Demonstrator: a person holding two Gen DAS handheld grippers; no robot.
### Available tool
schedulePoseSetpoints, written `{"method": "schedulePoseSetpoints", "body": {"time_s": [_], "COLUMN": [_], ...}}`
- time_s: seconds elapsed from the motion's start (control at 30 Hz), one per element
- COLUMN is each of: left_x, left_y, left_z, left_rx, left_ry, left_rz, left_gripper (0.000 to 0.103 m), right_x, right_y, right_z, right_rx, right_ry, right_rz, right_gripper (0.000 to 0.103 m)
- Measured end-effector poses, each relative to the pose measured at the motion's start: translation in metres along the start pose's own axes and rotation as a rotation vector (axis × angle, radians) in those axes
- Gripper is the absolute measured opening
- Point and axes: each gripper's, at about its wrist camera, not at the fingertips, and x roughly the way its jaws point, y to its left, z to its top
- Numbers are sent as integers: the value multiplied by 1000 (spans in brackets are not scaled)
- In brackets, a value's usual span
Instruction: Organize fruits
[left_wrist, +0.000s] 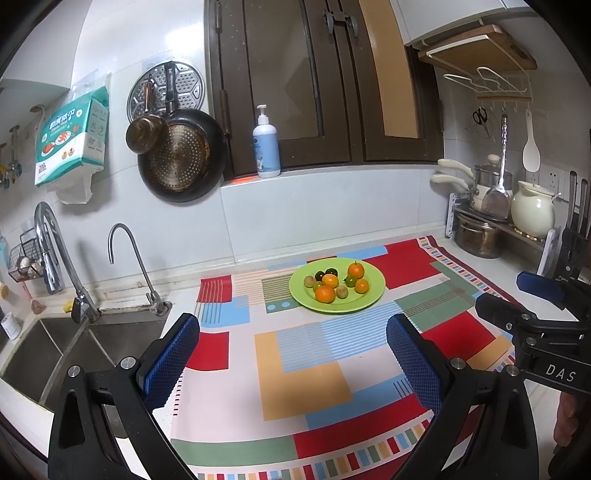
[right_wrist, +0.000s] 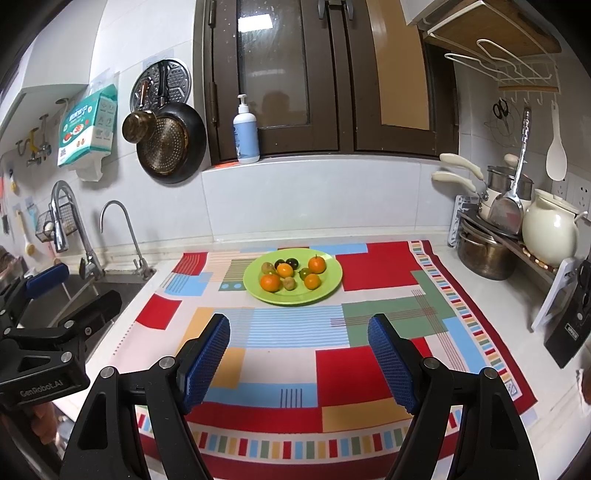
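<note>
The fruits (right_wrist: 291, 274), small oranges with a few green and dark ones, lay together on a green plate (right_wrist: 332, 275) at the far middle of a patterned cloth (right_wrist: 369, 363). The left gripper (left_wrist: 291, 325) and right gripper (right_wrist: 298, 325) hung near the cloth's near edge, both gaping wide, nothing between their pads.

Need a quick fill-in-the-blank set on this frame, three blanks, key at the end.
1. All the fruit lies on a ____ plate.
2. The plate sits on a patterned ____ spread over the counter.
3. The left gripper and the right gripper both have their jaws ____, with nothing between them.

Missing words: green; cloth; open
</note>
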Motion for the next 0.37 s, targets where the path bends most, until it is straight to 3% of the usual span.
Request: {"method": "schedulePoseSetpoints", "body": {"time_s": [0.37], "left_x": [1], "left_y": [0], "left_z": [0], "left_rx": [-11], "left_ry": [0], "left_rz": [-3], "left_gripper": [103], "right_x": [1], "right_y": [0], "right_z": [0], "right_rx": [-2], "right_ry": [4], "right_rz": [2], "right_gripper": [78]}}
